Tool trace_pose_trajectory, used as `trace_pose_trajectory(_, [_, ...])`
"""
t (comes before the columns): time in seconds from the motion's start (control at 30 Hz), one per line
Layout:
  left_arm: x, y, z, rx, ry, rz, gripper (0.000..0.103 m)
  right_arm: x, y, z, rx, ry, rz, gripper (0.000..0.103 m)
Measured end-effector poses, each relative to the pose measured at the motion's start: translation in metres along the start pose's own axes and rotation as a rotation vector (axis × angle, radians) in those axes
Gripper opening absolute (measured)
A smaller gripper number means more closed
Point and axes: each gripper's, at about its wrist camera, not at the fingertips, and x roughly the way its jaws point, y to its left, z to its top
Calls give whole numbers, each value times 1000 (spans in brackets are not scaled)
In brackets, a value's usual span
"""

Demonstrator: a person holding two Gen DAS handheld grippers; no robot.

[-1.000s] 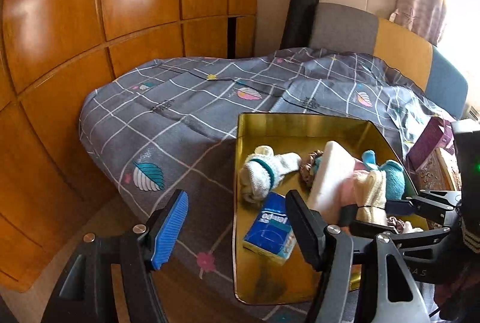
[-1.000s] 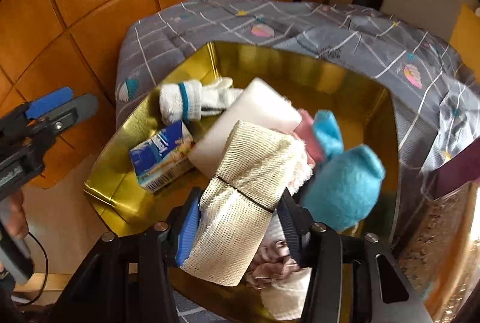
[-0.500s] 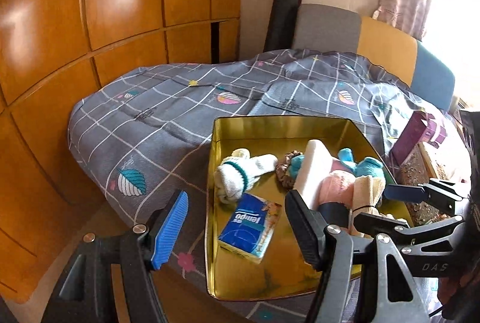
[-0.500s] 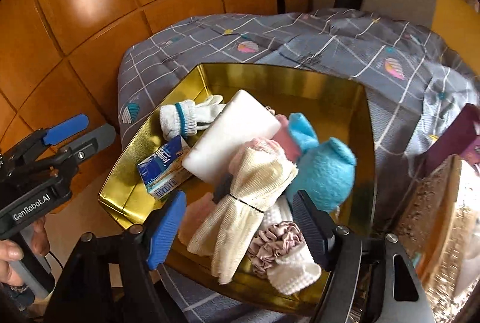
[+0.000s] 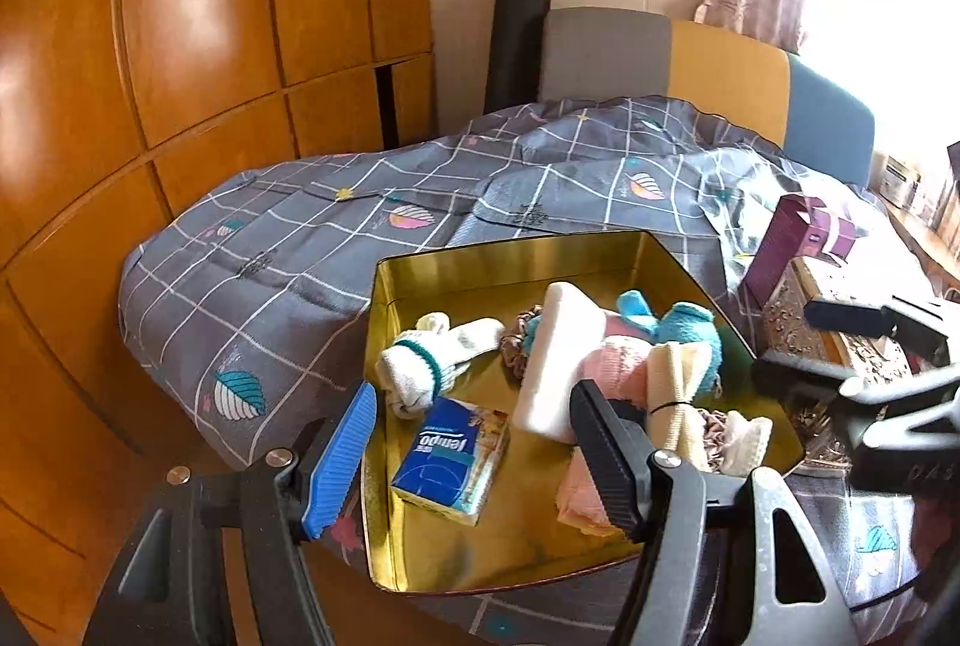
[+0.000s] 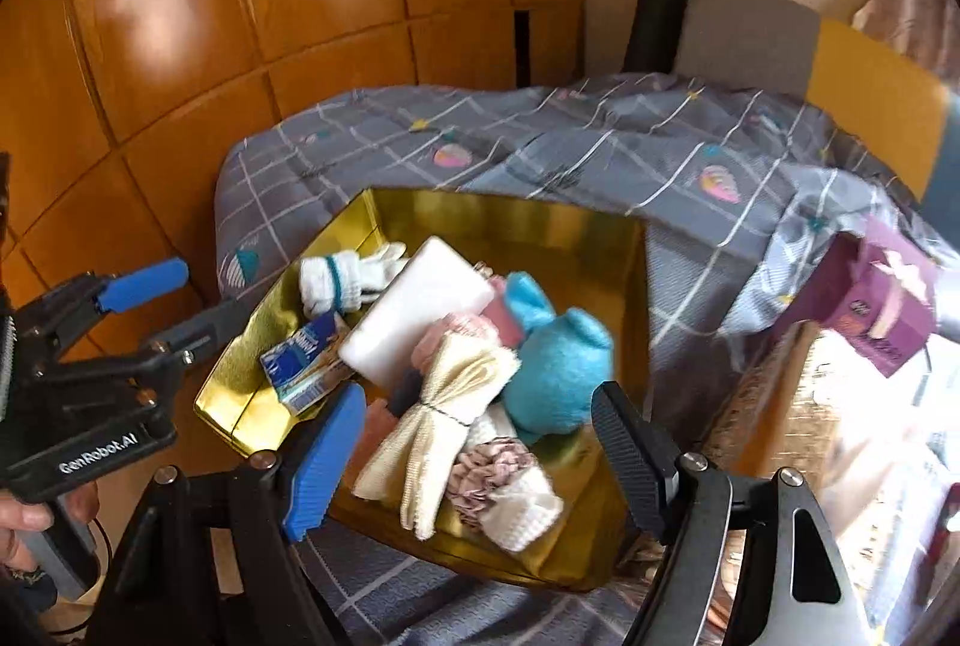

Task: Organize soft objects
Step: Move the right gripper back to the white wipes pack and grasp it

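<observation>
- The bed (image 5: 288, 250), covered with a grey checked quilt, fills the middle of the frame.
- A gold tin (image 5: 510, 250) lies on the quilt, lower centre.
- A purple box (image 5: 780, 250) lies at right.

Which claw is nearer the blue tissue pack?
Left. The left claw hangs open right over the tissue pack; the right claw is open over the cream cloth bundle.

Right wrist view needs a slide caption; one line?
Open right gripper above a gold tin of soft items, a cream tied cloth nearest its fingers.
</observation>
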Motion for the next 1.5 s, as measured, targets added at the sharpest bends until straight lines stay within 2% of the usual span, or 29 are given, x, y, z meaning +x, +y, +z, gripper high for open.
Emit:
trace_pose_trajectory(0.2, [-7,-15,4,45,-21,-22,68,-39,-31,0,49,-84,-60,79])
trace_pose_trajectory(0.3, [-10,-22,5,67,-27,-35,68,-61,-54,-3,89,-124,-108,83])
trace_pose_trajectory(0.47, [-14,-39,12,109,-44,-43,68,-100,-108,-19,190,-177,-227,85])
trace_pose_trajectory(0.53, [-15,-46,16,117,-40,-70,68,-115,-136,-29,252,-186,-278,85])
trace_pose_trajectory(0.7, [-19,-63,23,139,-51,-105,68,-147,-213,-70,437,-159,-433,86])
trace_pose_trajectory(0.87, [-21,-86,30,181,-50,-155,68,-186,-297,-132,676,-115,-601,86])
trace_pose_trajectory(1.0, [-24,-111,36,229,-54,-210,68,-216,-359,-186,884,-91,-682,87])
trace_pose_trajectory(1.07, [-27,-127,39,260,-57,-244,68,-223,-379,-205,936,-72,-703,87])
trace_pose_trajectory(1.17, [-31,-152,42,306,-60,-297,68,-212,-397,-211,884,-4,-717,87])
trace_pose_trajectory(1.37, [-42,-198,44,396,-69,-403,68,-155,-397,-183,554,165,-669,91])
trace_pose_trajectory(1.5, [-44,-221,40,448,-56,-453,68,-117,-409,-178,386,276,-685,96])
